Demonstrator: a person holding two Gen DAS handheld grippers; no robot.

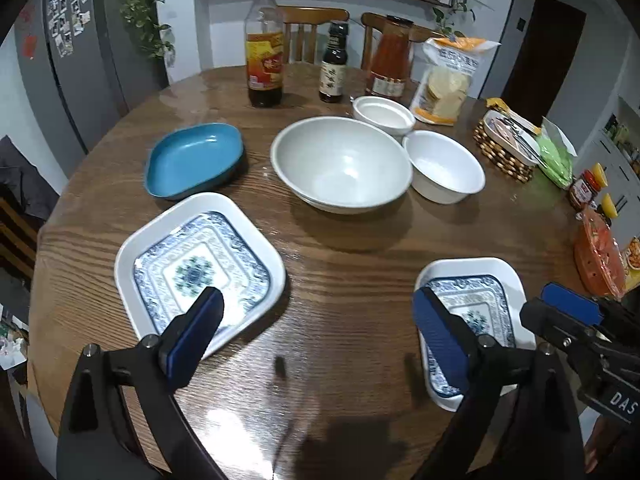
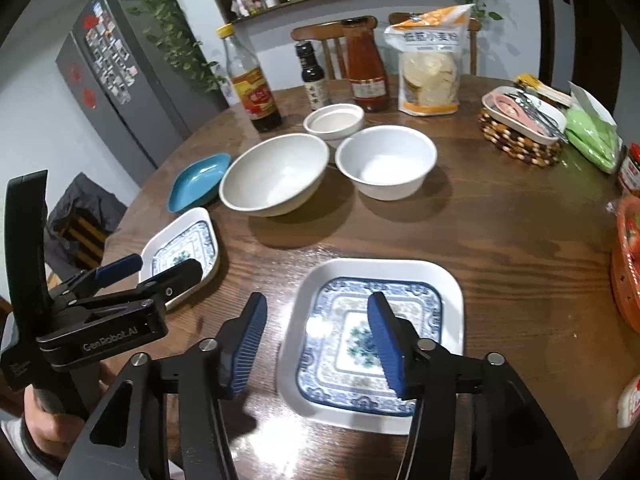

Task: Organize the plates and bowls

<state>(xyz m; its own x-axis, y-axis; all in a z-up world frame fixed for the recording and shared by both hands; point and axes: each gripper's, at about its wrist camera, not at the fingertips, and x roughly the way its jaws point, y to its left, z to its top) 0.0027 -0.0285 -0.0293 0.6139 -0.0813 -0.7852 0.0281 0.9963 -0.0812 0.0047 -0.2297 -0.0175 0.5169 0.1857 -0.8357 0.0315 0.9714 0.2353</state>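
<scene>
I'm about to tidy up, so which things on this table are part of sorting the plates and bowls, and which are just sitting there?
Part of the job: two patterned square plates, blue dish, large bowl, two small white bowls.

Just sitting there: three sauce bottles, flour bag, woven basket.

At the far edge of the wooden table (image 1: 352, 264) stand three bottles: an oil bottle (image 1: 265, 44), a dark sauce bottle (image 1: 333, 63) and a red sauce bottle (image 1: 390, 60), beside a bag of crackers (image 1: 448, 80).
</scene>
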